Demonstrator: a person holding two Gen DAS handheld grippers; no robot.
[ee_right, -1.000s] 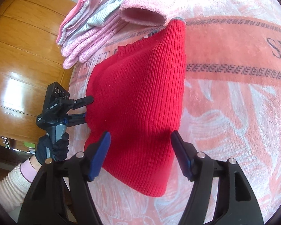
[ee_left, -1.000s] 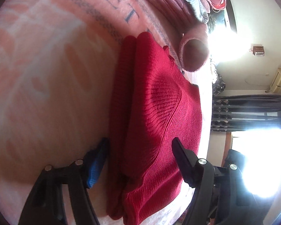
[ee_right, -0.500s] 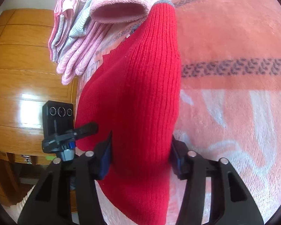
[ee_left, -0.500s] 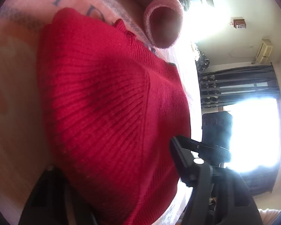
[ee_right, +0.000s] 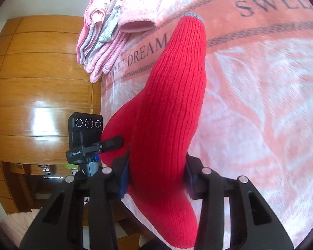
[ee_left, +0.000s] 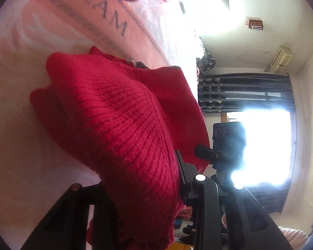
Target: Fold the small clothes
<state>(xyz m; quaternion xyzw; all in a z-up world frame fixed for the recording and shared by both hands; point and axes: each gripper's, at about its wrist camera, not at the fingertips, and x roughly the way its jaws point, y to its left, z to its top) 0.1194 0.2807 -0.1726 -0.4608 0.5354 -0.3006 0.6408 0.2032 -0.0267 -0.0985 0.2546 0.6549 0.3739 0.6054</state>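
Red ribbed knit fills both views: the sweater [ee_left: 119, 120] is lifted at its near edge off the pink blanket [ee_left: 58, 18], bunched into a hump, while its far end with a grey-trimmed cuff [ee_right: 193, 16] lies on the blanket's "SWEET DREAM" band. Left of the sweater in the right wrist view, a wooden wardrobe [ee_right: 37, 73] stands behind the bed, and the left gripper [ee_right: 114, 142] pokes in at the sweater's left edge; its own camera shows the left gripper [ee_left: 141, 189] clamped on the sweater, with fabric packed between its fingers and hanging below them. At the sweater's near end, the right gripper [ee_right: 156, 177] is clenched on a thick fold of the knit. Beyond the sweater's far end sits a stack of folded pink and grey clothes [ee_right: 106, 41], just past the cuff. Right of the sweater, bare blanket spreads out.
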